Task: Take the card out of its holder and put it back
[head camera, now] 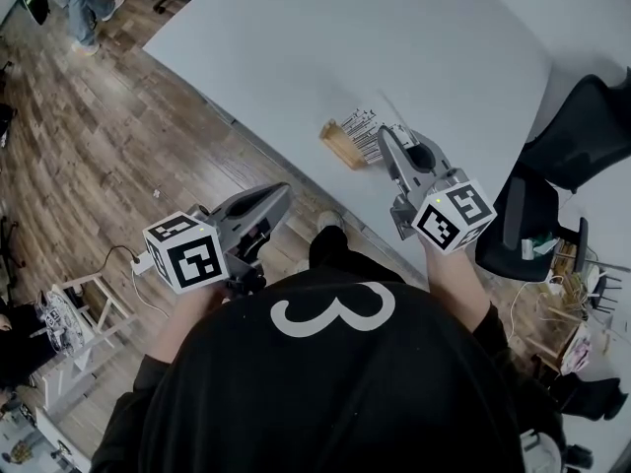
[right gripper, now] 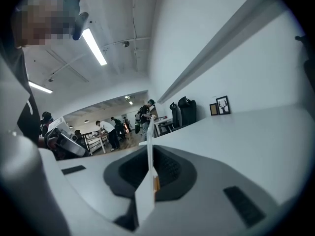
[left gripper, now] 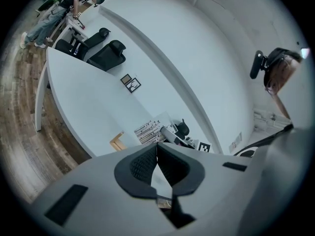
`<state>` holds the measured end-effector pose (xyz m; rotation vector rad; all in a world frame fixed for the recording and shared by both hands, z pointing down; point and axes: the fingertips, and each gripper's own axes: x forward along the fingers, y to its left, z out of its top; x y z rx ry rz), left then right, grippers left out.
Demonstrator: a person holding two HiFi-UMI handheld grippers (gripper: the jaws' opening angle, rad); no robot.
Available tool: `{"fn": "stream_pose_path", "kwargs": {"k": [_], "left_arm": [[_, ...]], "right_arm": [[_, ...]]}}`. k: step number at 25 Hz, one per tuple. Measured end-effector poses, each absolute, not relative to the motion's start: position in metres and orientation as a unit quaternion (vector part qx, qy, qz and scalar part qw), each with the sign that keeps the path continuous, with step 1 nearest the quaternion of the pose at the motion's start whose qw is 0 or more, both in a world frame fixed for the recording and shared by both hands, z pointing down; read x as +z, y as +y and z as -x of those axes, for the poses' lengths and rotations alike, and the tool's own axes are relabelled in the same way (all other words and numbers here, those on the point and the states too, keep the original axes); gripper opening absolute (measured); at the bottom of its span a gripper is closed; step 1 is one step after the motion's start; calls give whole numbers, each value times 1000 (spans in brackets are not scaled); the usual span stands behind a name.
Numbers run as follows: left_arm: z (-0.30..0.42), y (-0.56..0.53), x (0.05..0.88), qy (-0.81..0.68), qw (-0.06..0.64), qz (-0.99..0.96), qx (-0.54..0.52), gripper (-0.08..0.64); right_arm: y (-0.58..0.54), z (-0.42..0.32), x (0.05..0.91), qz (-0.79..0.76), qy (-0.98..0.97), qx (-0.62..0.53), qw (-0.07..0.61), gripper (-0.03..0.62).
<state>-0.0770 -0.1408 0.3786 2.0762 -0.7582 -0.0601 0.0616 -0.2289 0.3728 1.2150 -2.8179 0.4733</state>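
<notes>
A small wooden card holder (head camera: pixel 341 144) stands on the white table (head camera: pixel 325 37) near its front edge. The white card (head camera: pixel 369 132), printed with black stripes, is just to its right and apart from it, with my right gripper (head camera: pixel 386 138) shut on it. In the right gripper view the card (right gripper: pixel 149 167) shows edge-on between the pads. My left gripper (head camera: pixel 284 193) hovers off the table's edge over the wooden floor, shut and holding nothing. The left gripper view shows its jaws (left gripper: pixel 157 149) touching, with the holder (left gripper: pixel 117 141) and the card (left gripper: pixel 147 130) beyond them.
Two small picture frames (left gripper: pixel 131 83) stand farther back on the table. Black office chairs (head camera: pixel 567 146) sit at the right, beside a cluttered floor patch. More chairs (left gripper: pixel 106 55) and several people are at the far end of the room.
</notes>
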Motion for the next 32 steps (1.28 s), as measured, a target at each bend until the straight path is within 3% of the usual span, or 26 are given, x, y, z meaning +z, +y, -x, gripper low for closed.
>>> {"fn": "stream_pose_path", "kwargs": {"k": [17,32], "left_arm": [[76,-103,343,-263,418,-868,-59,14],[65,-85,338,-245,404,-880,-54,14]], "right_arm": [[-126,-47,329,-368,-904,215,-43,23],[-97,-52,332,-370,-899,228,-49,23]]}}
